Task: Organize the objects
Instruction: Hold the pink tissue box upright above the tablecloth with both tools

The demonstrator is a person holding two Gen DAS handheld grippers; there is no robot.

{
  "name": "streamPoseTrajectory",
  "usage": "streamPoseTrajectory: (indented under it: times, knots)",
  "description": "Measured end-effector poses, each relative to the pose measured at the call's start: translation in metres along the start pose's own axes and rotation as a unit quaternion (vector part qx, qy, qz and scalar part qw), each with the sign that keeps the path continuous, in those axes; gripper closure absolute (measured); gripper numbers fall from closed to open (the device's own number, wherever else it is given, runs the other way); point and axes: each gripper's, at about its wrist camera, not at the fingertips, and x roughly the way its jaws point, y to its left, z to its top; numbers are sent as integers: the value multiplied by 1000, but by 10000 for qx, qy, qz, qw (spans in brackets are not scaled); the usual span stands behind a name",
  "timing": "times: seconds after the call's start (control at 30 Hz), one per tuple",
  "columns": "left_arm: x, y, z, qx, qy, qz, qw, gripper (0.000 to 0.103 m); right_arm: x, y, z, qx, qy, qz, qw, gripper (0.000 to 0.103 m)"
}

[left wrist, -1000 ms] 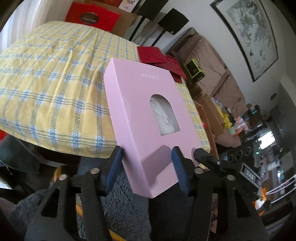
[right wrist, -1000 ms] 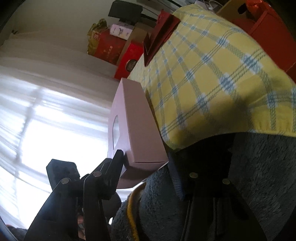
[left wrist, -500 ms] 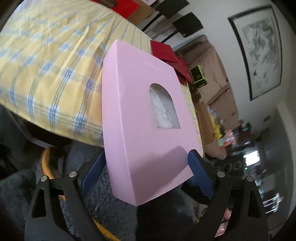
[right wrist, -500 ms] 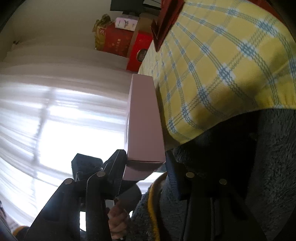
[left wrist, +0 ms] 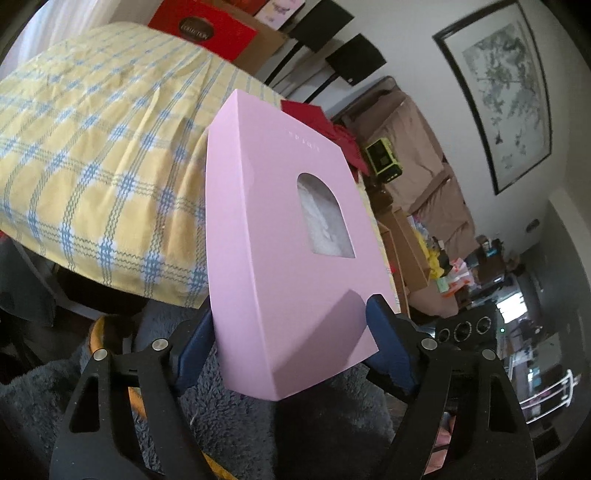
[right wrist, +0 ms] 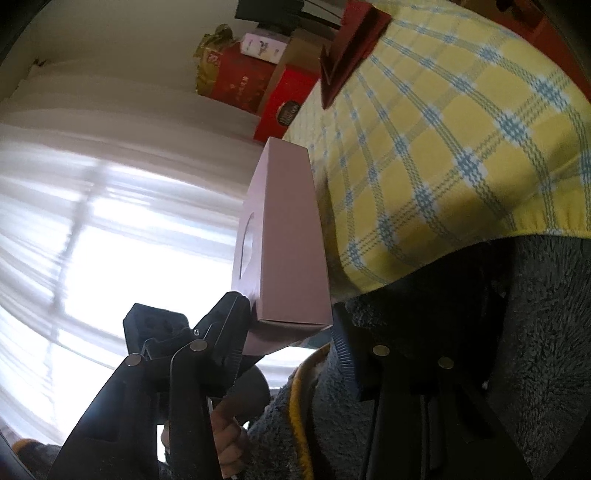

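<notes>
A pink box [left wrist: 288,258] with an arched window hangs in the air before the edge of a table with a yellow checked cloth [left wrist: 92,147]. My left gripper [left wrist: 290,321] straddles the box's lower end across its width. Its jaws are closing, and a blue pad lies against each side edge. In the right wrist view the same box [right wrist: 288,240] shows edge-on. My right gripper [right wrist: 288,310] clamps its thickness, one finger on the front face and one on the back, and its jaws are opening slightly. A hand [right wrist: 225,435] shows below the left tool.
Red envelopes [left wrist: 306,110] lie on the cloth's far side, with red gift boxes [left wrist: 207,29] stacked beyond. A grey fleece garment [left wrist: 258,424] fills the foreground below both grippers. A bright curtained window [right wrist: 110,240] is behind the box. Cluttered shelves and a green device [left wrist: 382,160] stand at the right.
The left gripper's fingers spread from a narrow stance, one finger over the box's front, to straddle its full width. The box swung a little and back. The right gripper kept its hold.
</notes>
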Motion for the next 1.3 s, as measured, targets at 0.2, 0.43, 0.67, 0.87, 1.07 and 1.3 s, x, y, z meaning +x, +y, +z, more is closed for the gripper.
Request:
streamPoseTrajectory:
  times: [0.2,0.43,0.67,0.87,1.07,1.3]
  knots:
    - [-5,-9,4,100,-70,-56,9999,25,-5,12,0,-219,-91,-158,9996,56]
    - [-22,-29,17,288,-282,-210,9990,26,-14,36,6,-513,-234,-82,9984,56]
    - [-50,-66,28,733,-545,-155,9957,26,-34,65,5,-771,-476,197,9957,56]
    - [-60,-92,28,949,-715,-212,9927,26,-51,81,9,-931,-623,407,9929,56]
    - [-69,-115,35,1076,-834,-233,9904,26,-67,93,12,-1018,-765,471,9907,56]
    - [-78,-127,40,1152,-953,-372,9881,26,-81,113,18,-1235,-888,505,9871,56]
